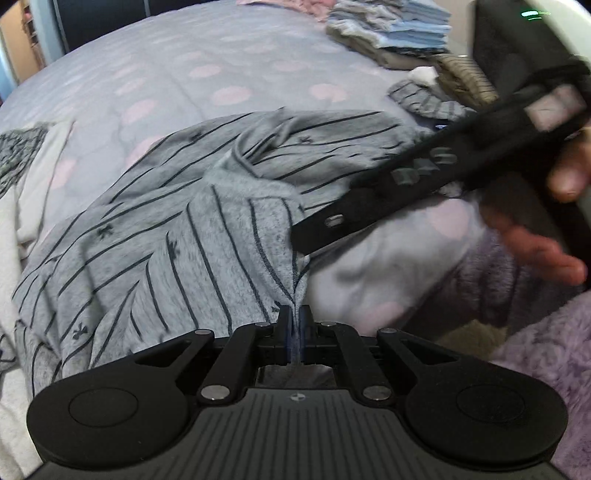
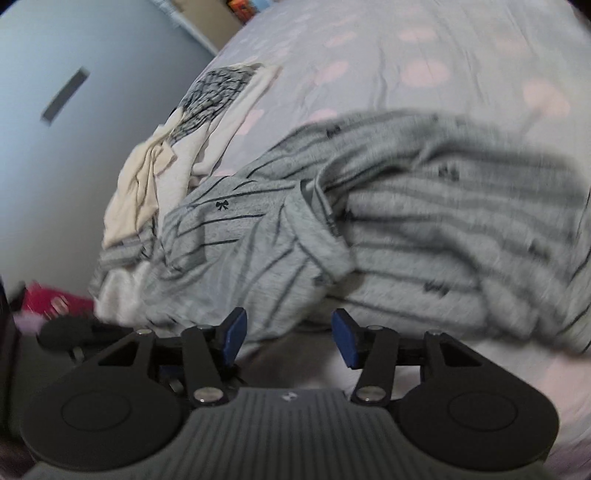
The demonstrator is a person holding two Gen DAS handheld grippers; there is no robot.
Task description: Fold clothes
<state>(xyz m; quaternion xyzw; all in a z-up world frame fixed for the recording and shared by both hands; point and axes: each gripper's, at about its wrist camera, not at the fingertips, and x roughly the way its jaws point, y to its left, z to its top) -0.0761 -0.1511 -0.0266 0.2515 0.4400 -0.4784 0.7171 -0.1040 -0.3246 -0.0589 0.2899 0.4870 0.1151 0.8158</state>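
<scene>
The grey striped garment [image 1: 192, 221], printed with small dark bows, lies crumpled across the centre of the bed [image 1: 147, 81] in both views, with 1 layer folded back over the rest. In the left wrist view, the left tongs [image 1: 295, 325] are at the lower centre of the frame, closed tight on a pinched edge of the garment; the fabric rises from between the 2 blue pads in a narrow gathered ridge. In the same view, the right tongs [image 1: 306, 236] enter from the right of the frame as a blurred black bar whose tip is over the garment's right edge; a hand [image 1: 535, 243] shows behind it at the right margin. In the right wrist view, the right tongs [image 2: 288, 332] sit at the lower centre of the frame with the blue pads [image 2: 236, 328] spread well apart and nothing between them; the garment lies just beyond the tips, its right portion motion-blurred. The bed cover is pale lilac with pink dots. A cream and white garment [image 2: 147, 177] lies at the garment's far left edge, in the left centre of the right wrist view. A stack of folded clothes [image 1: 391, 29] occupies the upper right of the left wrist view. A purple fleece fabric [image 1: 546, 332] fills the lower right corner of that view.
</scene>
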